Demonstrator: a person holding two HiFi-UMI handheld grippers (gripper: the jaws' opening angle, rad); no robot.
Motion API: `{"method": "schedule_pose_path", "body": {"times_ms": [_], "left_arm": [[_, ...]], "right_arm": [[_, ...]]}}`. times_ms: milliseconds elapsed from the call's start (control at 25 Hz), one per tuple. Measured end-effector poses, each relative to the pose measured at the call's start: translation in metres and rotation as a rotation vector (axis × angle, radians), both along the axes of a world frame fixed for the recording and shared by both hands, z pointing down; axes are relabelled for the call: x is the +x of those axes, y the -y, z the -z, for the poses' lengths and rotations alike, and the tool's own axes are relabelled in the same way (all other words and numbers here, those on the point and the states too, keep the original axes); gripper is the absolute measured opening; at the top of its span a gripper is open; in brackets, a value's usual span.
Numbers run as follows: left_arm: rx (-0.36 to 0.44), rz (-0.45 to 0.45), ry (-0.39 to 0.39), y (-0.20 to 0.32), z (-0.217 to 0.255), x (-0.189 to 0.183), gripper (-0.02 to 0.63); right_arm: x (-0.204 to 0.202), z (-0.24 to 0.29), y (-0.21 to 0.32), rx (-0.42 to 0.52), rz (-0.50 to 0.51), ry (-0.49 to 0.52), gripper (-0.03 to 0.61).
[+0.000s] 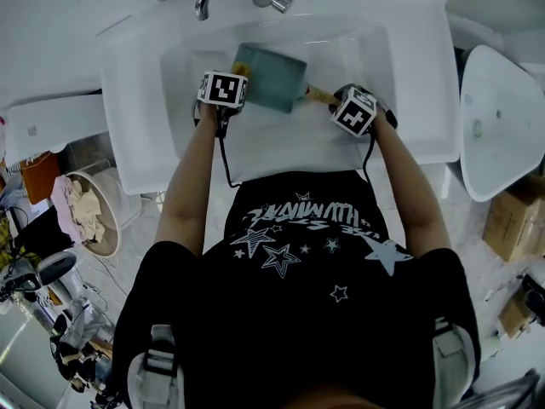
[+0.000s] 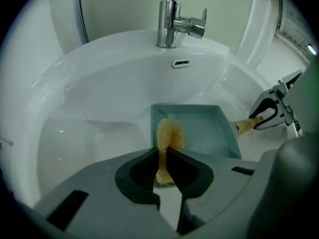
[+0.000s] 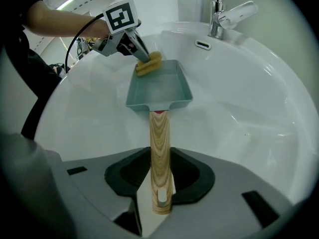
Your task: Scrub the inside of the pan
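Here, your right gripper (image 3: 159,169) clamps the wooden handle (image 3: 159,143) of the teal square pan (image 3: 160,88) inside the white sink (image 1: 409,75). Your left gripper (image 2: 167,152) pinches a yellow sponge (image 2: 169,132) at the pan's rim. The shirt lettering (image 1: 308,215) is unreadable.

Black star-printed T-shirt (image 1: 298,331), grey shoulder straps (image 1: 157,360), grey left claw (image 2: 163,151) and right claw (image 3: 160,152).

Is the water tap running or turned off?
Off, it seems: no stream of water falls from the shiny metal tap into the white sink in any view.
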State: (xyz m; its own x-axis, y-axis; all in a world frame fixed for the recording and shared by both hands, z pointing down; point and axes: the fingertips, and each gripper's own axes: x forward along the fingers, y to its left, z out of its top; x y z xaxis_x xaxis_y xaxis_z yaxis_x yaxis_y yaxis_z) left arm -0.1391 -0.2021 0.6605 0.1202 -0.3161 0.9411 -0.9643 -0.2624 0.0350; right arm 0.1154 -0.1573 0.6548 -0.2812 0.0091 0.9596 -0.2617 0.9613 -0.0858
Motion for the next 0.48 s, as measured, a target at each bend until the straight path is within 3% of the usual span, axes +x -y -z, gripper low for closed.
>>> {"method": "schedule_pose_path", "body": {"times_ms": [280,480], "left_arm": [[-0.087,0.013,0.018,-0.002,-0.015,0.008,0.052],[-0.153,-0.040,0.087,-0.007,-0.023,0.016,0.052]], "right_arm": [[-0.001,0.001,-0.001,-0.009,0.007,-0.001,0.120],[-0.002,0.002,0.000,-0.006,0.016,-0.003,0.120]]}}
